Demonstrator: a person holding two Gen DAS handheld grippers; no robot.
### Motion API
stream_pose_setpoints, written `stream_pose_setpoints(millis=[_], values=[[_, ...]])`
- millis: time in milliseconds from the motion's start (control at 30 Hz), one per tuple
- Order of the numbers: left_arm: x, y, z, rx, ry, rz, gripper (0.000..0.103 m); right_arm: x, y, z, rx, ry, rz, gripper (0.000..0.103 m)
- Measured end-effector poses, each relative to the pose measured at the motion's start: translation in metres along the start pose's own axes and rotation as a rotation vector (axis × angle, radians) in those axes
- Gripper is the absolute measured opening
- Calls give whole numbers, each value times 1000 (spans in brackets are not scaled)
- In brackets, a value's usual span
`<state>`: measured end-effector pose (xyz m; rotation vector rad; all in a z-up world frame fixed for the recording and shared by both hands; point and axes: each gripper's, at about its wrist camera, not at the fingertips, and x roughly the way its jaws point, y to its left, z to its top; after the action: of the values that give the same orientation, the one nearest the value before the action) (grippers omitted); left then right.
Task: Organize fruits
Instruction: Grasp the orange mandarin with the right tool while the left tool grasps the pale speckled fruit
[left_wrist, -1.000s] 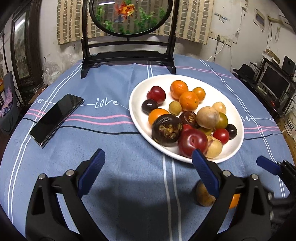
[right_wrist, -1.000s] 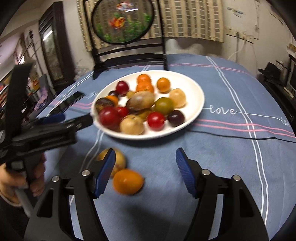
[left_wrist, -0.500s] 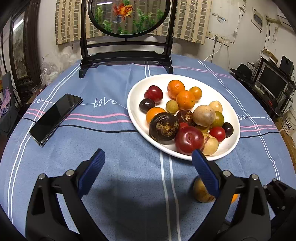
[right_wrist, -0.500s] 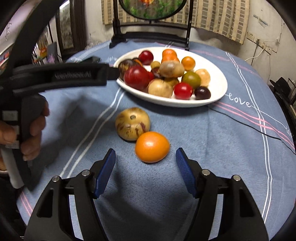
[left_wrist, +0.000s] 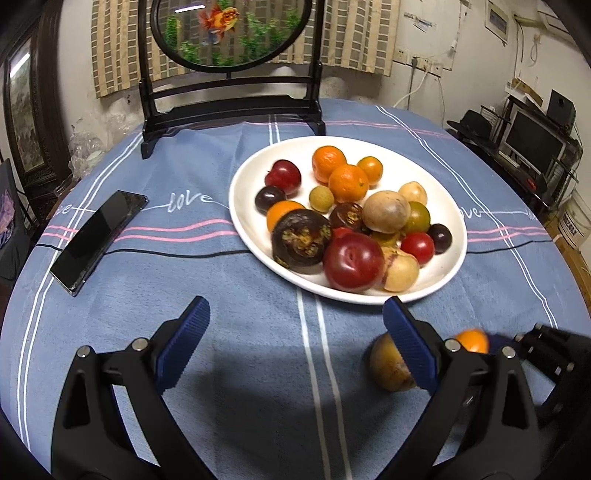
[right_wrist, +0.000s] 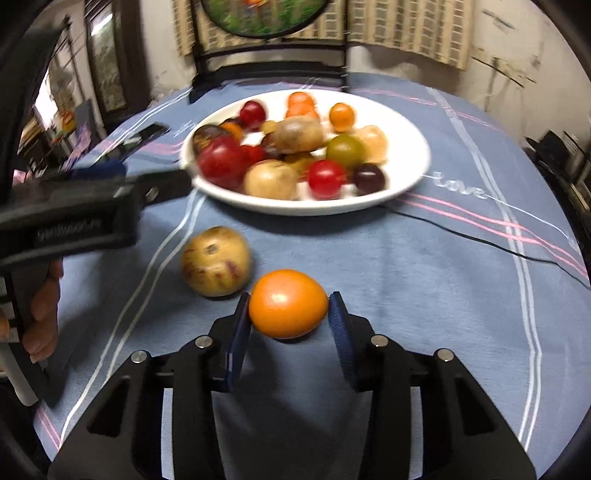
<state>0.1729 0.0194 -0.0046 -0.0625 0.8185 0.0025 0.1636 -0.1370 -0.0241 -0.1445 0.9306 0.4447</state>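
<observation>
Item: orange (right_wrist: 288, 302). It sits on the cloth (right_wrist: 388, 266), well short of the plate (right_wrist: 413, 155). Your right gripper (right_wrist: 289, 314) has just been closing on it; both blue pads now meet its sides across the widest part, so you have it gripped, though it appears to rest on the cloth yet.

Item: yellow fruit (right_wrist: 216, 261). It lies just beside the orange, up and to the left in the right wrist view, apart from the pads. Lift straight up before you swing, so the left pad does not nudge it into a roll.

Item: plate. White, already crowded with red, orange, dark and tan fruit. The clearest bare patch in the left wrist view is the right rim (left_wrist: 452, 206). Aim there; setting the orange on the heap risks a roll-off.

Item: left gripper (left_wrist: 295, 332). Jaws wide apart, nothing between them, hovering over bare cloth near the plate's front edge. Its body crosses the left side of the right wrist view, so route your carry to the right of it.

Item: phone (left_wrist: 99, 236). On the cloth left of the plate, clear of your path.

Handling note: the skin looks smooth and round, so keep the squeeze steady, hold the gripper tilt even, and lower until the orange rests before you release.
</observation>
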Motion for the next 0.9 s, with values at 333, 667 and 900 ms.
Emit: stream_pose_setpoints(millis=[333,667,900], values=[[4,-34,-17,82,69,-93,97,-12,-42,-14,124,-15,-36,43],[10,-49,-29,121,74,-77,96,-11,-42,-13,128,-19,-32,43],[19,-51,-31,136,97,-84,77,-15,-45,-15,133,-23,-25,43]])
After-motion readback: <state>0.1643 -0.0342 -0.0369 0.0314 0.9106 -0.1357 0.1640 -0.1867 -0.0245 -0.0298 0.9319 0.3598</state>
